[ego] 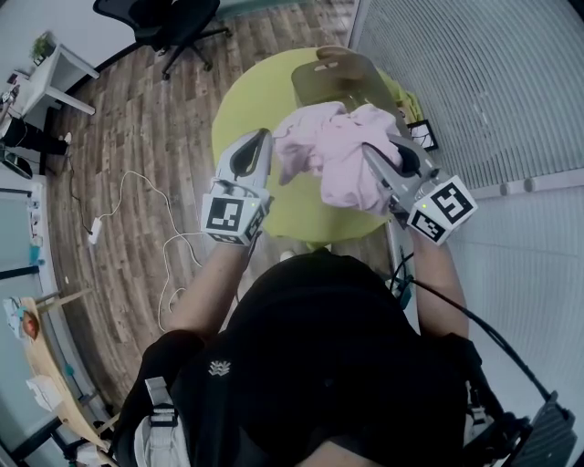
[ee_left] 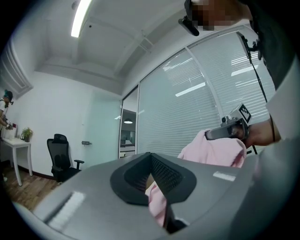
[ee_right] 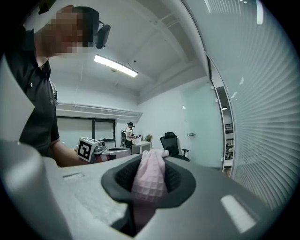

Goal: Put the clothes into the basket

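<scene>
A pink garment [ego: 333, 155] hangs bunched between my two grippers above the round yellow-green table [ego: 245, 100]. My left gripper [ego: 266, 137] is shut on its left part; in the left gripper view a pink fold [ee_left: 157, 199] is pinched between the jaws. My right gripper [ego: 368, 151] is shut on its right part, and pink waffle-textured cloth [ee_right: 149, 176] fills the gap between those jaws. The olive-brown basket [ego: 342, 75] stands at the table's far side, just beyond the garment, which hides part of it. The left gripper view also shows the garment [ee_left: 213, 150] draped under the right gripper.
A glass wall with blinds [ego: 474, 82] runs along the right. A black office chair [ego: 169, 23] and a white desk [ego: 55, 73] stand at the far left. A white cable [ego: 137, 196] lies on the wood floor. A person [ee_right: 129, 133] stands at the room's far end.
</scene>
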The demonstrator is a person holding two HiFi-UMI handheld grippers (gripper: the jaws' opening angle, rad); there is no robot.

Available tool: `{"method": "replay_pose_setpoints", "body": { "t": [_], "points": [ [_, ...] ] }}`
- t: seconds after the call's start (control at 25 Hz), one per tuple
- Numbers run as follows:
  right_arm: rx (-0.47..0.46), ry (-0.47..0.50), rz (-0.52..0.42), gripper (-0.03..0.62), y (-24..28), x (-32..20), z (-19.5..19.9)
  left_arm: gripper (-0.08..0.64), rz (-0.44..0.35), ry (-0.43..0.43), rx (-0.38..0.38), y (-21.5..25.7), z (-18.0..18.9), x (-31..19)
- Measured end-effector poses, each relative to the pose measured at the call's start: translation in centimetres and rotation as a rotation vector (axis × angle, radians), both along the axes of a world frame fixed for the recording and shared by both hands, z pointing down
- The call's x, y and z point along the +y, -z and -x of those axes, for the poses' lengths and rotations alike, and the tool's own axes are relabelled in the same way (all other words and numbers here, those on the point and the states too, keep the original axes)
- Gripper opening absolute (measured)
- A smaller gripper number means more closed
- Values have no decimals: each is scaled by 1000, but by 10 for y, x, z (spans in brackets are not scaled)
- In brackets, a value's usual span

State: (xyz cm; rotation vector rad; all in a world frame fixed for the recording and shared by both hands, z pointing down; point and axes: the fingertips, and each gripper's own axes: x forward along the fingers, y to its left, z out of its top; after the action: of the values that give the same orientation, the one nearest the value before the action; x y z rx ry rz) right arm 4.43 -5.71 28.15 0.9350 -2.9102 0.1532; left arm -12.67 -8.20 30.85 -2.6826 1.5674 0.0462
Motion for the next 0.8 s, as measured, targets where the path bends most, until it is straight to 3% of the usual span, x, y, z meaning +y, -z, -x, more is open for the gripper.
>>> {"method": "replay_pose_setpoints", "body": {
  "t": [0.12, 0.32, 0.6, 0.8],
  "points": [
    [-22, -31, -7, 69, 8, -3, -14, 6, -16, 3, -9, 3, -2, 5],
    [-49, -64, -17, 69, 14, -60, -41, 6, -23, 12, -22, 6, -19, -40],
    [-79, -134, -34, 69, 15, -61, -47, 6, -25, 7, -23, 12, -17, -30],
    [-130, -173, -8, 69, 16, -107, -73, 6, -29, 3, -36, 18, -36, -63]
  ]
}}
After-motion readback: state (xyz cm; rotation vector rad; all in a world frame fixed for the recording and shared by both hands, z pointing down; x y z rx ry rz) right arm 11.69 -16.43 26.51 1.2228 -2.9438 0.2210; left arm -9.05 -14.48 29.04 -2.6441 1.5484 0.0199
